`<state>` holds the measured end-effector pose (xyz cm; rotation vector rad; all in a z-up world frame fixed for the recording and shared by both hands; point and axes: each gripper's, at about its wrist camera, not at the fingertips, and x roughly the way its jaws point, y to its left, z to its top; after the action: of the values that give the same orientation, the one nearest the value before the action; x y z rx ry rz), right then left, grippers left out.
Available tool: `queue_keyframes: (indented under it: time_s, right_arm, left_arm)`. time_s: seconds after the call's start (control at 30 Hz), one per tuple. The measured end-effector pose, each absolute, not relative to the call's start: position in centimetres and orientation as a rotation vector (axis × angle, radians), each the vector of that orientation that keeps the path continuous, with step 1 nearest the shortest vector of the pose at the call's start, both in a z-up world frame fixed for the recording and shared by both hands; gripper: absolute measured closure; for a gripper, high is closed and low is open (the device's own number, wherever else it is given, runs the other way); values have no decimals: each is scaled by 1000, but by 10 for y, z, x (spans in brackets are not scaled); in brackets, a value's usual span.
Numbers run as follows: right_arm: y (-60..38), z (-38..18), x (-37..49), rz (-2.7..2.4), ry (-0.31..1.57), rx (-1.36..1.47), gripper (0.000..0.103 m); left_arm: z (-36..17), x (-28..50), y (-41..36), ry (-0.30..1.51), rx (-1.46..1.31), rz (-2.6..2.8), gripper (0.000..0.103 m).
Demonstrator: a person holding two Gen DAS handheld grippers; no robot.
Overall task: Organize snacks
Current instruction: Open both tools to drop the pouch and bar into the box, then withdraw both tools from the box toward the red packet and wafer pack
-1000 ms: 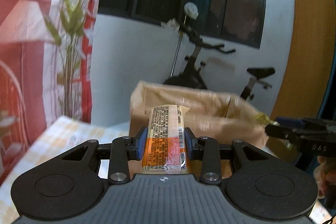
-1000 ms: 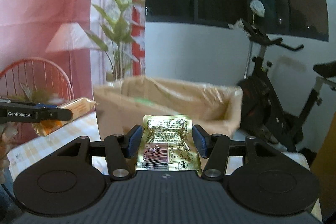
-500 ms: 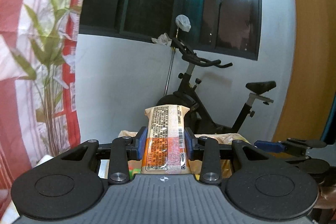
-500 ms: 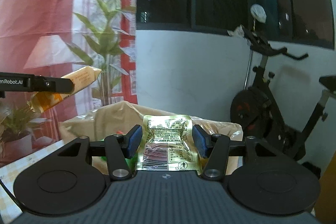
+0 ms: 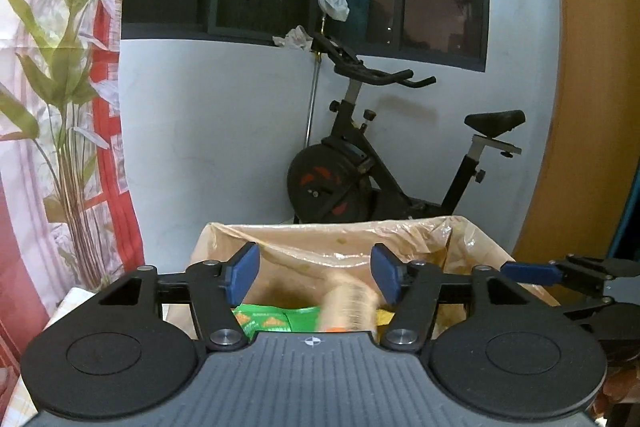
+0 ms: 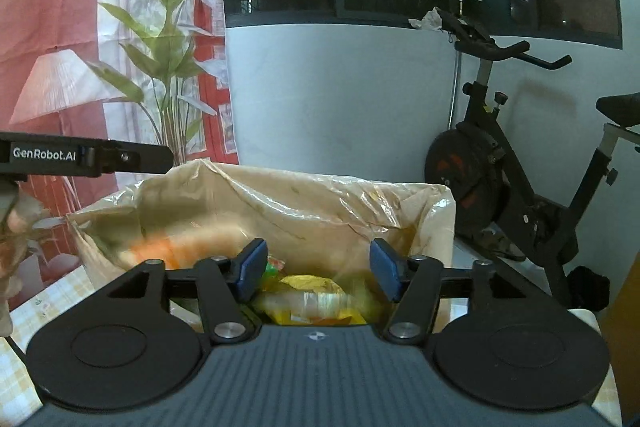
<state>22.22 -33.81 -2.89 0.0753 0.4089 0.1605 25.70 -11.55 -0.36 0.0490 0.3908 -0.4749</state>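
Both of my claws hang over the cardboard box [image 5: 224, 239], the one lined with a crinkled clear plastic bag [image 6: 328, 195]. My left gripper [image 5: 315, 271] has just been opening; its blue pads stand well apart and press on nothing. Between and below them an orange-and-cream snack packet [image 5: 349, 307] shows only as a blur — loose, in the air inside the box, touching neither pad. Beside it, lower in the box, lies a green packet [image 5: 272, 319].

My right gripper [image 6: 318, 269] has just been opening too, and its pads are clear of everything. Under them, in the box, sits a heap of wrappers: a yellow packet [image 6: 308, 283] on top, and a blurred golden smear [image 6: 356, 291] near the right pad that I cannot make out properly. From this side the same orange-and-cream packet [image 6: 180, 247] is a streak against the near left wall of the liner.

From the right wrist view, the arm of my left gripper reaches in at the left edge, above the box's corner. From the left wrist view, a blue pad [image 5: 528, 273] of my right gripper pokes in over the right rim.

The box stands on a checked tablecloth [image 6: 24, 311]. Behind it is a pale wall, with an exercise bike [image 5: 360, 167] parked against it and a leafy plant [image 6: 168, 39] by the red curtain.
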Motion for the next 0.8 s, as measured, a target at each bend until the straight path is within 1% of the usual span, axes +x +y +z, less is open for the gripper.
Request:
queue_keyframes:
  time_s: [0.03,0.23,0.33,0.73,0.77,0.8]
  right_arm:
    - [-338,-28,220,159,404,75,37]
    - [-332,-21,201,169,382,69,36]
    - [-328,-19,187,182,370,77,34]
    - [-309,-28,143,218,364,72,34]
    - [-308,-29,140,223,362,79,33]
    - [-308,-31,136,230,362,88,30]
  left_arm:
    - [-3,256,-113,394,49,-475,38]
    - [2,239,-97,391,53,-463,33]
    - [2,229,-82,393,47,-448,32]
    - [-18,193,-23,435,-16,-377,32]
    - [-20,190,-18,438,-19,-368,32]
    - [-24,186,-14,441,-21,-358,32]
